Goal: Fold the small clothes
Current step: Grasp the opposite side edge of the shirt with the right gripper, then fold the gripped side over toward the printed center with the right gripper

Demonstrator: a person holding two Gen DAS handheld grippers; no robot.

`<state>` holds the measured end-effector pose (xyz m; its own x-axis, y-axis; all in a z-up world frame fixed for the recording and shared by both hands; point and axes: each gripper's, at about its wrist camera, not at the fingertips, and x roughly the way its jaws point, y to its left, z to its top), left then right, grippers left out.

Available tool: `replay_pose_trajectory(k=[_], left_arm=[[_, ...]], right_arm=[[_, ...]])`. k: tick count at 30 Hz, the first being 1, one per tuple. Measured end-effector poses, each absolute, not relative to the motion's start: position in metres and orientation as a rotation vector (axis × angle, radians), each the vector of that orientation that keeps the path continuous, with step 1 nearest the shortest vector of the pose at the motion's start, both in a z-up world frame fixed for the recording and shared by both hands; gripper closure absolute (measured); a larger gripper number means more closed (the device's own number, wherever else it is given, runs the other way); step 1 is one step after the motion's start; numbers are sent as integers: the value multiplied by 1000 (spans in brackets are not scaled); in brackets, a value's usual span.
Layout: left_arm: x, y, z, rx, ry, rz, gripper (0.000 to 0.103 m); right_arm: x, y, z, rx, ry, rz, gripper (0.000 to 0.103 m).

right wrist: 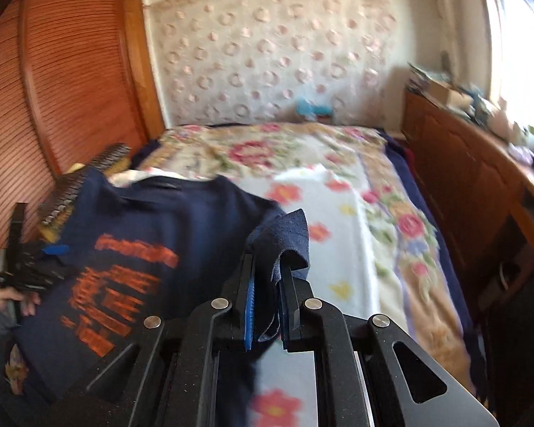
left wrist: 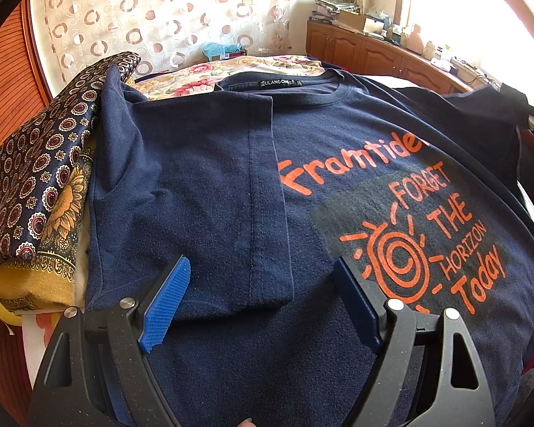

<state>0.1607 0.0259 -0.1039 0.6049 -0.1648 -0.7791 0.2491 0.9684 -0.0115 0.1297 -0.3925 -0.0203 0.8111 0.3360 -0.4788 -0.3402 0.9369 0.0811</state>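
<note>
While the left gripper (left wrist: 260, 284) hangs over the shirt with its two blue ribbed pads (left wrist: 167, 306) spread wide and nothing between them, the right gripper (right wrist: 268, 299) has its jaws pinched tight on a bunch of navy cloth — a fold of the T-shirt (left wrist: 203, 185) that pokes up past the fingertips at the centre of the right wrist view. Each tool is black plastic with round silver pivot pins, four showing on each.

One T-shirt is in play: soft navy knit with orange print, a sun drawn in rings and rays, and a stitched hem running down the middle of the left wrist view where one side has been folded over. It lies across the lower half of that view, collar and label toward the top; its right edge lifts off toward the upper right of the frame.

At the left edge sits one stack of folded cloths (left wrist: 42, 185) — dark medallion print on top, mustard floral under it — touching the shirt's folded side.

Beyond the collar, the floral bedspread (right wrist: 338, 213) stretches bare toward the circle-patterned curtain (left wrist: 153, 17). In the right wrist view, blurred, open bed fills the centre and right, bounded by a wooden cabinet (right wrist: 462, 185) at right and a slatted wooden door (right wrist: 71, 82) at upper left.
</note>
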Motion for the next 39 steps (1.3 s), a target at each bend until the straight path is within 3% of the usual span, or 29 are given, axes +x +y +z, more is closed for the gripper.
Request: replay_pose_trajectory(k=[2,5,8,21,32,35,39], left_arm=[[161,26,-104,102,890,-240,20],[161,26,-104,102,890,-240,20],[161,26,-104,102,890,-240,20],[161,26,-104,101,890,-240,20],[161,26,-104,101,889,-239,20],[161,26,-104,101,889,-239,20],[161,26,-104,101,889,-239,20]], right_arm=[[125,-373,-12,-23,495,397,92],[120,-341,-9,-48,504,485,75],[115,-323,-15,-106,502,497,67],[123,-313,-81,-186,649,464,67],[145,-285,-102,-264,659,479,67],[144,-284,-108,-278,667,494,81],[136,-291,-109,-276,671,481,83]])
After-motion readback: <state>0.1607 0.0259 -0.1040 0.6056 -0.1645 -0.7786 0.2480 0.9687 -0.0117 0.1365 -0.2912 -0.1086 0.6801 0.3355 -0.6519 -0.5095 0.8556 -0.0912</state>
